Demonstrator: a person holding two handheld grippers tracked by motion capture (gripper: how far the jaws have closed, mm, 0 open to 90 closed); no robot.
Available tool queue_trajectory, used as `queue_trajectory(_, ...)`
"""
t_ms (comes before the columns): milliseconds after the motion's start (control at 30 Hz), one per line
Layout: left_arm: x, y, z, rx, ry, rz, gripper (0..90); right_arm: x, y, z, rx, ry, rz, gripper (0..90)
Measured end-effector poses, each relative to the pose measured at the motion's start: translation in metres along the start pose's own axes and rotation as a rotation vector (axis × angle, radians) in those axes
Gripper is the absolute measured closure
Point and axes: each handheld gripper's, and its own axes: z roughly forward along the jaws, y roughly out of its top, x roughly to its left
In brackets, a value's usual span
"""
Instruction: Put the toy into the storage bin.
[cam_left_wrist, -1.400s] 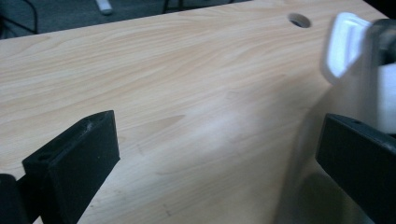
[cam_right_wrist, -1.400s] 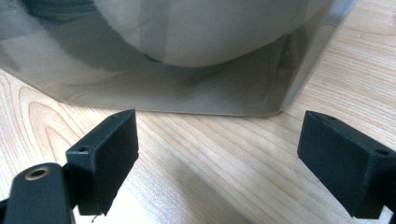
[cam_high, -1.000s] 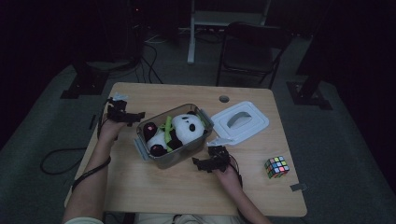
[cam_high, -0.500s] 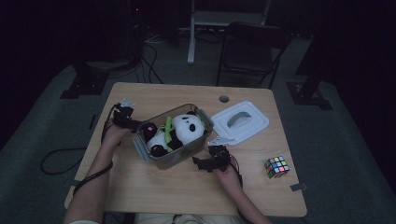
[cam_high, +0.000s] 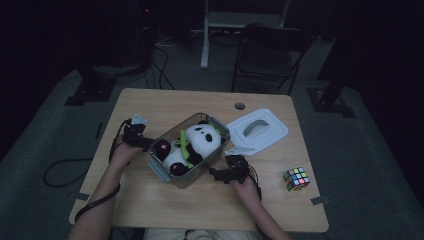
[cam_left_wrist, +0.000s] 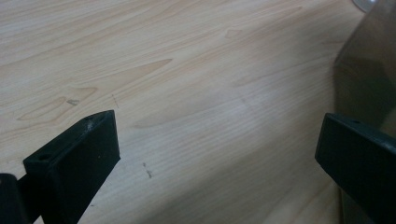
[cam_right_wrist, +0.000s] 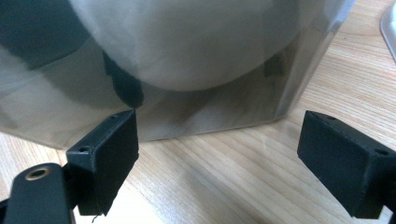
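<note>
1. Resting low over the counter (cam_high: 150, 200), the right claw (cam_high: 220, 175) points at the near side of the clear box (cam_high: 187, 176); in the right gripper view its jaws are spread wide and hold nothing, just in front of the box wall (cam_right_wrist: 187, 107).
2. The left claw (cam_high: 142, 142) is beside the left end of the box. In the left gripper view its jaws are also spread wide and empty, with the bare counter (cam_left_wrist: 187, 93) between them and the box wall (cam_left_wrist: 369, 74) at the right edge.
3. The box stands at the middle of the counter, open, with a panda toy (cam_high: 192, 145) lying inside it.
4. To the right, near the edge, lies a colour cube (cam_high: 296, 178).
5. Farther back, just beside the box, the white lid (cam_high: 257, 131) lies flat.
</note>
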Motion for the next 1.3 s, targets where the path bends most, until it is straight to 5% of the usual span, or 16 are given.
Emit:
queue_trajectory(300, -0.018, -0.009, -0.009, 0.006, -0.031, 0.031, 0.6, -0.007, -0.003, -0.009, -0.009, -0.028, 0.013, 12.2)
queue_trajectory(567, -0.052, -0.019, -0.02, 0.02, -0.081, 0.078, 0.6, -0.02, -0.006, -0.018, -0.024, -0.069, 0.035, 12.2)
queue_trajectory(833, -0.08, -0.023, -0.027, 0.014, -0.086, 0.116, 0.6, -0.032, -0.005, -0.025, -0.043, -0.112, 0.039, 13.5)
queue_trajectory(1000, -0.091, -0.025, -0.03, 0.01, -0.076, 0.121, 0.5, -0.037, -0.005, -0.025, -0.035, -0.133, 0.027, 14.1)
queue_trajectory(1300, -0.101, -0.023, -0.025, 0.007, -0.135, 0.143, 0.6, -0.048, -0.001, -0.029, -0.045, -0.146, 0.045, 15.6)
